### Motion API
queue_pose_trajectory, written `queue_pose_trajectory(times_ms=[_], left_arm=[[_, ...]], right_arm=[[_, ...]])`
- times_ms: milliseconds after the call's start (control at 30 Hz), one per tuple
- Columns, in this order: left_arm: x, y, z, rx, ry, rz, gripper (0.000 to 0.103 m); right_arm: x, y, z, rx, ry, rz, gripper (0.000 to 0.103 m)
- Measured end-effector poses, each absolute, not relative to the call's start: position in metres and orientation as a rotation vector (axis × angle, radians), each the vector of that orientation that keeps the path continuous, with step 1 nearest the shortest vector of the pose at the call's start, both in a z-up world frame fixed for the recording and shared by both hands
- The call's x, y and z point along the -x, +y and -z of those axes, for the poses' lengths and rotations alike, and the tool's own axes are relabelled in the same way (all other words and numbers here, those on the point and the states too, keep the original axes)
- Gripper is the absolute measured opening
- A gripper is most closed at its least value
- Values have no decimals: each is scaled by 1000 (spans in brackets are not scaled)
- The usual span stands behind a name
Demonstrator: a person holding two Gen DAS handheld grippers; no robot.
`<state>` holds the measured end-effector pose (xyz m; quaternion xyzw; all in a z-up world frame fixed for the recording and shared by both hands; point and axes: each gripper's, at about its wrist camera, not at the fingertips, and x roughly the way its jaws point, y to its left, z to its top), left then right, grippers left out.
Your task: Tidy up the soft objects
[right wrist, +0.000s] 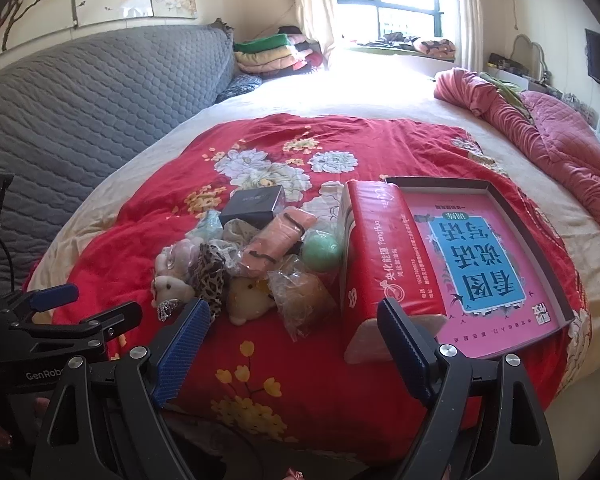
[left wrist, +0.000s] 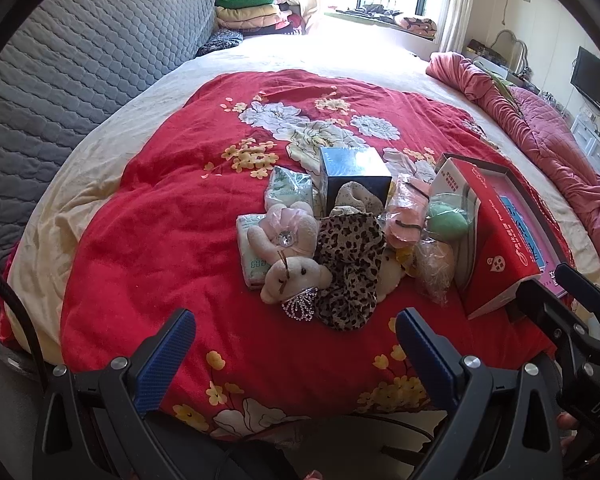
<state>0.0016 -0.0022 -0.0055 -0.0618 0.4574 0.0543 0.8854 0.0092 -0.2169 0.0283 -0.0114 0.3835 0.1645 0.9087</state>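
A pile of soft things lies on the red floral quilt: a pink plush bear with a crown, a leopard-print cloth, a green sponge ball, a bagged pink item, a bagged tan sponge and tissue packs. The right wrist view shows the same bear, leopard cloth, green ball and a yellow plush. My left gripper is open, short of the pile. My right gripper is open, near the pile's front.
A red tissue box stands beside an open box lid with a pink book. A dark box sits behind the pile. A grey quilted headboard is on the left and a pink blanket on the right.
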Motion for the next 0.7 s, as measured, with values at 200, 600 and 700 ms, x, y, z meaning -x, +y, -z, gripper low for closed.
queue_pose_trajectory(times_ms=[200, 600, 700], left_arm=[[0, 0, 7, 143, 960, -100, 101], [-10, 26, 29, 246, 1021, -91, 101], [-13, 37, 37, 280, 1042, -90, 101]], right_arm=[[-10, -218, -29, 23, 793, -338, 86], [-17, -215, -24, 12, 812, -359, 86], [-23, -214, -20, 5, 823, -368, 86]])
